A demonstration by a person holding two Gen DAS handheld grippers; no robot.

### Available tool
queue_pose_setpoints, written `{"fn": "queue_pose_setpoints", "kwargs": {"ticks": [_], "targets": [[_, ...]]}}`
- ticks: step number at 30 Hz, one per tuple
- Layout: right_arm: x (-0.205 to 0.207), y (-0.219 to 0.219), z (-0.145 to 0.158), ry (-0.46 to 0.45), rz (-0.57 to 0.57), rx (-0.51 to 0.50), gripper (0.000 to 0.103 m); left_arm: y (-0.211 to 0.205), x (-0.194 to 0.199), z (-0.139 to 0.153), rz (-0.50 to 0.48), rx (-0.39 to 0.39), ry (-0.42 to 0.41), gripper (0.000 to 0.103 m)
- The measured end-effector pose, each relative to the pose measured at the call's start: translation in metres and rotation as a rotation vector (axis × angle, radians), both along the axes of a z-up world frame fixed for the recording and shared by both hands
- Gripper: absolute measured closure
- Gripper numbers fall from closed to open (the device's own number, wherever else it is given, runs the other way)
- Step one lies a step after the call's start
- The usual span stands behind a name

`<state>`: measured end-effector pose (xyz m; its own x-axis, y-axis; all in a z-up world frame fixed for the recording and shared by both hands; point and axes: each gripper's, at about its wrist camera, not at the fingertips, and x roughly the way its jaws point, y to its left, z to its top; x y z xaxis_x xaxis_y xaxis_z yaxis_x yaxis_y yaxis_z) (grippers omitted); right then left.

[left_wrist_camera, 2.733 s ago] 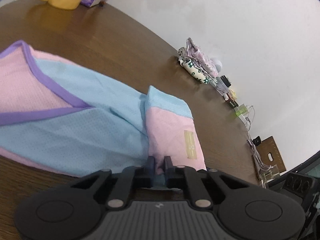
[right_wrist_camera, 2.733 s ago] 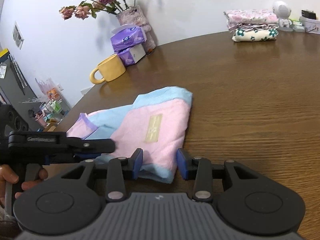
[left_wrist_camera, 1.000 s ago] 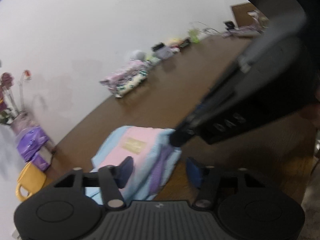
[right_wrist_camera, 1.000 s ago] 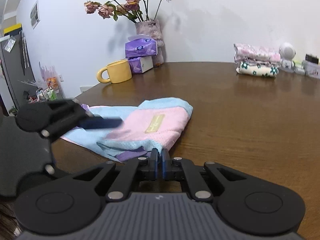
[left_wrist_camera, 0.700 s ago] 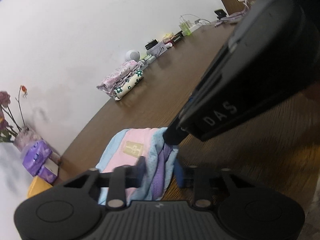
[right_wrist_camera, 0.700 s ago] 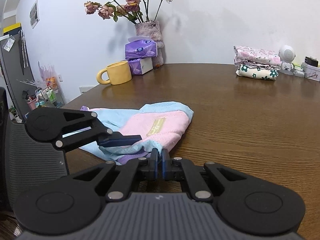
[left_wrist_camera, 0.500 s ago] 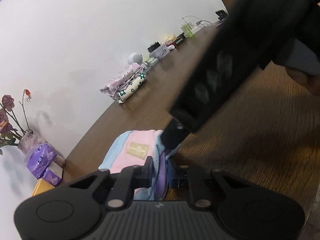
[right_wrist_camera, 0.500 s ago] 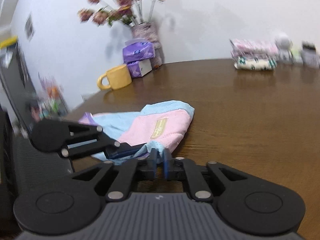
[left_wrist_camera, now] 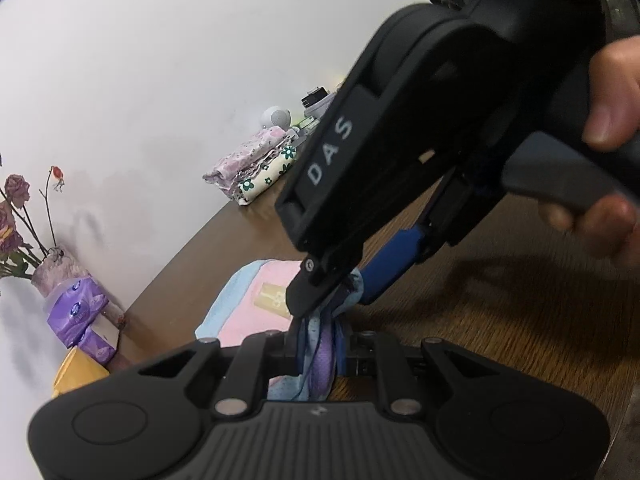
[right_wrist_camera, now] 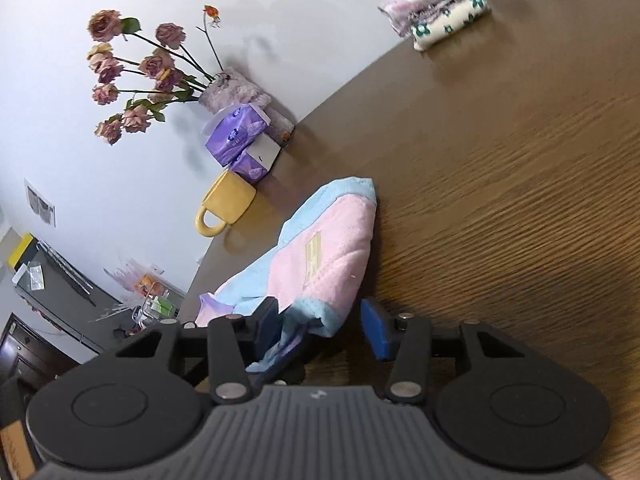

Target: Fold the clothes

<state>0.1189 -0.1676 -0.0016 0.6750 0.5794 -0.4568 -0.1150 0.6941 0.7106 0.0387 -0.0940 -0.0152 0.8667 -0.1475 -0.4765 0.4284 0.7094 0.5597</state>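
A pink and light-blue garment (right_wrist_camera: 332, 252) with purple trim lies folded on the brown table (right_wrist_camera: 500, 160). Its near edge is bunched up and lifted. My left gripper (left_wrist_camera: 318, 350) is shut on that bunch of blue and purple cloth (left_wrist_camera: 320, 340). My right gripper (right_wrist_camera: 322, 326) is tilted over, and its jaws are opening. The cloth edge hangs between them against the left finger, clear of the blue right pad (right_wrist_camera: 376, 332). In the left wrist view the right gripper (left_wrist_camera: 344, 292) hangs just above my left one, fingertips at the same bunch.
A yellow mug (right_wrist_camera: 228, 204), purple tissue packs (right_wrist_camera: 240, 136) and a vase of dried roses (right_wrist_camera: 236, 84) stand beyond the garment by the wall. A stack of folded clothes (right_wrist_camera: 440, 20) sits far back. A hand (left_wrist_camera: 612, 120) grips the right gripper's handle.
My left gripper has closed on the bunched cloth edge. My right gripper, shut on that edge before, has rolled over and opened its jaws, releasing the cloth.
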Motion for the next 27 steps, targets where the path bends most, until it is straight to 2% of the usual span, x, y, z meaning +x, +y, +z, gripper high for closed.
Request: {"fn": "queue_pose_setpoints", "kwargs": {"ticks": [1, 3, 6, 8, 13, 15, 16, 17, 18, 21, 27], "targets": [[0.001, 0.001, -0.002, 0.006, -0.007, 0.006, 0.063, 0.000, 0.000, 0.000, 0.005, 0.000, 0.001, 0.089], [0.002, 0.004, -0.004, 0.014, -0.020, 0.013, 0.076, 0.000, 0.000, 0.000, 0.020, -0.002, 0.004, 0.086], [0.001, 0.007, -0.005, 0.012, -0.043, 0.016, 0.085, 0.000, 0.000, -0.001, 0.044, -0.006, 0.009, 0.084], [0.000, 0.008, -0.005, 0.008, -0.057, 0.017, 0.087, 0.002, -0.001, -0.002, 0.071, -0.011, 0.019, 0.080], [-0.006, 0.009, -0.003, 0.006, -0.085, 0.009, 0.088, 0.003, 0.000, -0.005, 0.118, 0.022, 0.015, 0.075], [-0.008, 0.012, -0.001, 0.003, -0.095, -0.003, 0.088, 0.001, -0.002, -0.005, 0.116, 0.037, 0.014, 0.076], [-0.009, 0.013, 0.001, -0.001, -0.098, -0.013, 0.088, -0.001, -0.003, -0.005, 0.112, 0.042, 0.013, 0.080], [-0.010, 0.015, 0.003, -0.006, -0.099, -0.024, 0.088, -0.001, -0.003, -0.005, 0.114, 0.035, 0.015, 0.086], [-0.011, 0.016, 0.005, -0.010, -0.100, -0.034, 0.088, -0.001, -0.003, -0.004, 0.116, 0.028, 0.017, 0.088], [-0.014, 0.019, 0.009, -0.017, -0.108, -0.048, 0.083, -0.001, -0.003, -0.003, 0.121, 0.004, 0.022, 0.089], [-0.016, 0.022, 0.012, -0.018, -0.116, -0.071, 0.082, 0.002, 0.001, 0.001, 0.127, -0.046, 0.049, 0.089]]}}
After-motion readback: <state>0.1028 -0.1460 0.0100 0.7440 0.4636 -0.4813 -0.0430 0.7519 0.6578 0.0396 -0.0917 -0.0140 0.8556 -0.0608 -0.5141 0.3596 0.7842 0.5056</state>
